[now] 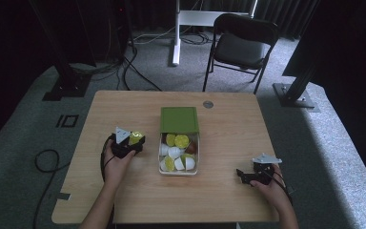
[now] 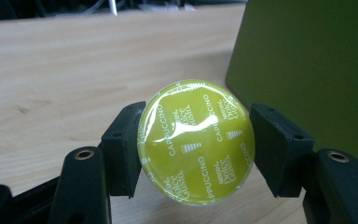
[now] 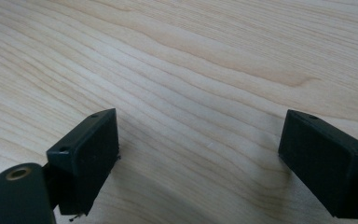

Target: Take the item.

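My left gripper [image 1: 134, 141] is shut on a yellow-green coffee capsule [image 2: 196, 141] with "Cappuccino" printed on its shiny foil lid; both pads press its rim. It hovers low over the wooden table [image 1: 124, 109], left of an open box [image 1: 178, 169] that holds several yellow-green and white capsules. The capsule [image 1: 135, 138] shows at the gripper's tip in the high view. The box's green lid [image 1: 179, 119] stands up behind it, and the lid [image 2: 307, 70] fills the right of the left gripper view. My right gripper [image 1: 244, 175] rests near the table's front right, open, with bare wood between its jaws [image 3: 198, 154].
A black folding chair [image 1: 240, 45] stands beyond the table's far edge. A round grommet [image 1: 208, 104] sits in the tabletop behind the box. Cables lie on the grey carpet at left, and dark stands flank the table.
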`<state>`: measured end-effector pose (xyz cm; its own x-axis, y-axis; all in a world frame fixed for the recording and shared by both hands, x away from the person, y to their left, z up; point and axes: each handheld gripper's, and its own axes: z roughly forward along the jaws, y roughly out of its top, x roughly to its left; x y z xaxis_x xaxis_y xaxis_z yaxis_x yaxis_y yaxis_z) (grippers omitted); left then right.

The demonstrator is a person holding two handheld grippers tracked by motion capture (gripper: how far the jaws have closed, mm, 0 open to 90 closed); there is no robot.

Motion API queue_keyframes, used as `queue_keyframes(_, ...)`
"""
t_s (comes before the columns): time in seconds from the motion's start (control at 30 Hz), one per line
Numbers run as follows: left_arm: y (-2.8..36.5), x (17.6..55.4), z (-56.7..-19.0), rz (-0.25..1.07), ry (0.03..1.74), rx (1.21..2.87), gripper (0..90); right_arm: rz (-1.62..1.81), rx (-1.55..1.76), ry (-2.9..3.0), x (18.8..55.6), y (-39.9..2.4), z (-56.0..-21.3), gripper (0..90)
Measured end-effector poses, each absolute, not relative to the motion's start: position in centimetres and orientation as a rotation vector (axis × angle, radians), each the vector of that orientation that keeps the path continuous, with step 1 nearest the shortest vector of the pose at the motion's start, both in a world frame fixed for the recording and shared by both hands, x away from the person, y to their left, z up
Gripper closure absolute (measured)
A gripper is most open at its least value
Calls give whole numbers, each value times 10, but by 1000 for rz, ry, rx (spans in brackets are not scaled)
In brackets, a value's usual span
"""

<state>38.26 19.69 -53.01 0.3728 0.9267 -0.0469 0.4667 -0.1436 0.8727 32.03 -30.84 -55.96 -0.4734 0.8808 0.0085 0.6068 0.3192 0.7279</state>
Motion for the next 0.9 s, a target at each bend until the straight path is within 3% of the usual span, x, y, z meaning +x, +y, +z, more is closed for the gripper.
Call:
queue_keyframes(0.83, 177, 407, -541, 576, 1277, 1973, 405, 957, 1321, 2200, 320, -308, -560, 118)
queue_keyframes(0.9, 177, 407, -540, 591, 1261, 1969, 375, 957, 1321, 2200, 320, -308, -560, 118)
